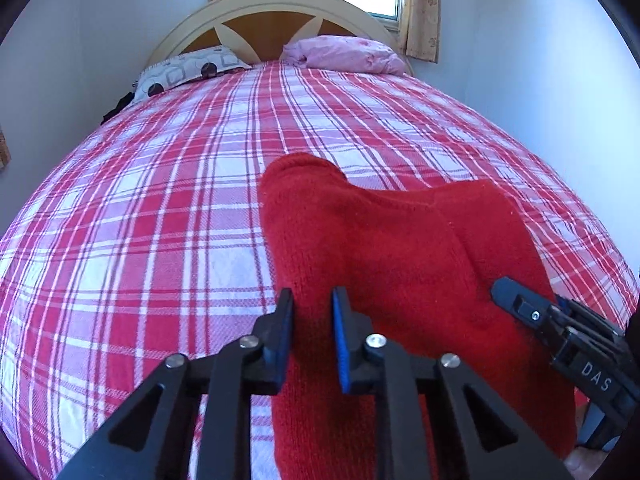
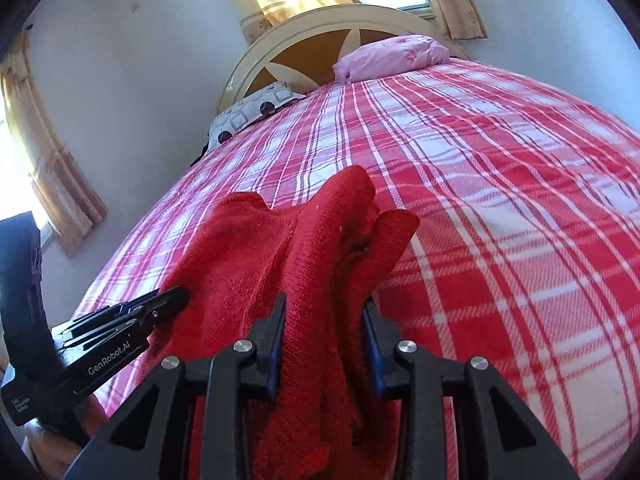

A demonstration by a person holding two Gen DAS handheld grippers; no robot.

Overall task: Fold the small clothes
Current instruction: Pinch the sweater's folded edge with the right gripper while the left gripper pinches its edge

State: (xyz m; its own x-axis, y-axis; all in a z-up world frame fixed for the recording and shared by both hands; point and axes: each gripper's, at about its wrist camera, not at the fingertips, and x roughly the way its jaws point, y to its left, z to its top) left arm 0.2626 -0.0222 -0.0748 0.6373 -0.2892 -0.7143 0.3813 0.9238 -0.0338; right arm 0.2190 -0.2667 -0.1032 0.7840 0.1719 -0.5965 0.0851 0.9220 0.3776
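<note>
A red knitted garment (image 1: 384,248) lies on the near part of the plaid bed; it also shows bunched up in the right wrist view (image 2: 280,248). My left gripper (image 1: 312,308) is shut on the garment's near left part, with cloth between its blue pads. My right gripper (image 2: 324,316) is shut on a thick bunched fold of the same garment. The right gripper shows at the right of the left wrist view (image 1: 520,300), on the garment's right side. The left gripper shows at the left of the right wrist view (image 2: 160,308), at the cloth's left edge.
The bed has a red and white plaid cover (image 1: 168,184). A patterned pillow (image 1: 188,68) and a pink pillow (image 1: 344,52) lie at the cream headboard (image 1: 272,8). A curtained window is behind it. Walls stand close on both sides.
</note>
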